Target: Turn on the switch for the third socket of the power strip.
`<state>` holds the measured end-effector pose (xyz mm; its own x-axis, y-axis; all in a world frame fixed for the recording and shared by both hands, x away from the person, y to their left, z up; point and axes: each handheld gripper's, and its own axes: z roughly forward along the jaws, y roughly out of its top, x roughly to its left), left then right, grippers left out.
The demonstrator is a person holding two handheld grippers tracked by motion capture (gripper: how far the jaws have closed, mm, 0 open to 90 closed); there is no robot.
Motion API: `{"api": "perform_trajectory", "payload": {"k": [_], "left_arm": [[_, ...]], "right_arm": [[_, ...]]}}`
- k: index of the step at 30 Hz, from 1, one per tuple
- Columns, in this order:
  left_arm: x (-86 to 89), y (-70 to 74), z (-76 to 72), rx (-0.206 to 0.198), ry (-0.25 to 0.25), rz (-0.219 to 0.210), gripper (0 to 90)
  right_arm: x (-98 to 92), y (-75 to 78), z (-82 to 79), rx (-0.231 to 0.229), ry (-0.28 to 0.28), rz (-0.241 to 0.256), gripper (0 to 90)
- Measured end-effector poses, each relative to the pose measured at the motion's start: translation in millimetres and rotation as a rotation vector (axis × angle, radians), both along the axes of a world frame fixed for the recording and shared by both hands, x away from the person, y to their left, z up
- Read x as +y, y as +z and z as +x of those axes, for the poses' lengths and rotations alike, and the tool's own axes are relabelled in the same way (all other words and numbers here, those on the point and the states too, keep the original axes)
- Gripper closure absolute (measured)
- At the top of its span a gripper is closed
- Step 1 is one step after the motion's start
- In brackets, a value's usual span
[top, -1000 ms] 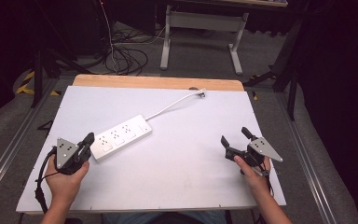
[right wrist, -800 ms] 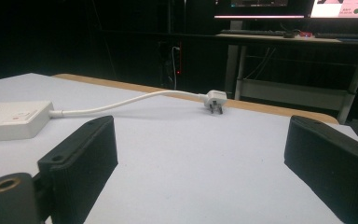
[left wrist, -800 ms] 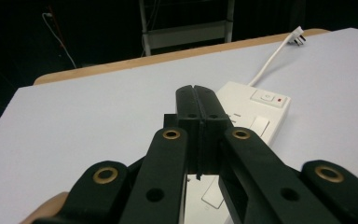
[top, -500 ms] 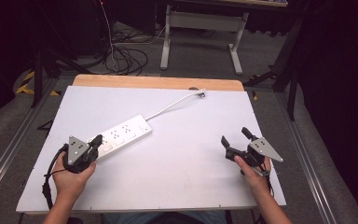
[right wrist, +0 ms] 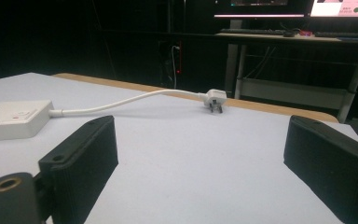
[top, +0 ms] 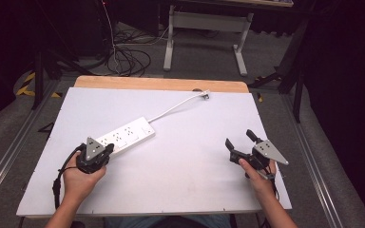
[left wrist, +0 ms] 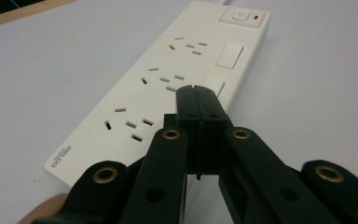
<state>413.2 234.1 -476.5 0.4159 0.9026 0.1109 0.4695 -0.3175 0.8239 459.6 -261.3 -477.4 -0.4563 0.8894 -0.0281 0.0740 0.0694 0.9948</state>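
White power strip under left gripper, plug beyond right gripper

Between your hands the white desk lies open; only the long white plastic power strip and its white cord cross the left half.

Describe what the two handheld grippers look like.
Both the left gripper and the right gripper are black, with flat rectangular jaws on linkage arms fitted with brass-coloured rivets. Each carries a grey three-cornered plate on top and trails a black cable.
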Motion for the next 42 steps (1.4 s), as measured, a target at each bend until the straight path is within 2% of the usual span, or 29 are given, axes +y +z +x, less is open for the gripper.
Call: {"api": "perform_trajectory", "payload": {"k": [4,9,12,14,18,24,28,34,37,38,42], "left_arm": [[-2.5,-0.7,1.7,0.017,-0.008,0.014,89.9],[-4.0,1.1,6.3,0.029,-0.007,0.061,89.9],[-4.8,1.7,10.8,0.045,-0.012,0.061,89.9],[-5.0,1.1,9.4,0.050,-0.016,0.079,89.9],[-4.2,3.5,9.1,0.041,-0.014,0.055,89.9],[-2.8,2.6,11.4,0.043,-0.010,0.059,89.8],[-3.6,0.9,12.6,0.059,-0.012,0.064,89.9],[-3.8,-0.6,13.6,0.045,-0.006,0.063,89.9],[-6.2,-1.7,13.5,0.050,-0.014,0.058,90.0],[-6.7,-1.4,13.6,0.045,-0.015,0.073,90.0],[-6.1,-1.6,14.0,0.047,-0.018,0.065,90.0]], "right_arm": [[0.1,0.0,-0.2,-0.001,0.002,0.000,10.0],[-0.1,-0.2,0.3,0.001,-0.001,-0.001,10.0],[0.0,0.2,-0.2,-0.001,0.000,0.002,10.1],[-0.5,0.2,0.0,-0.002,-0.001,0.004,10.1],[-0.3,-0.3,0.9,0.003,-0.002,0.002,10.1],[0.3,-0.1,0.5,0.001,0.002,0.000,10.1],[0.1,-0.1,0.4,0.002,0.002,0.002,10.1],[-0.3,0.2,0.2,0.002,0.005,0.005,10.2],[-0.7,0.6,-0.3,0.000,0.007,0.010,10.3],[-0.9,0.6,-0.3,0.001,0.007,0.010,10.3],[-1.3,0.7,-0.5,0.002,0.004,0.013,10.2]]}}
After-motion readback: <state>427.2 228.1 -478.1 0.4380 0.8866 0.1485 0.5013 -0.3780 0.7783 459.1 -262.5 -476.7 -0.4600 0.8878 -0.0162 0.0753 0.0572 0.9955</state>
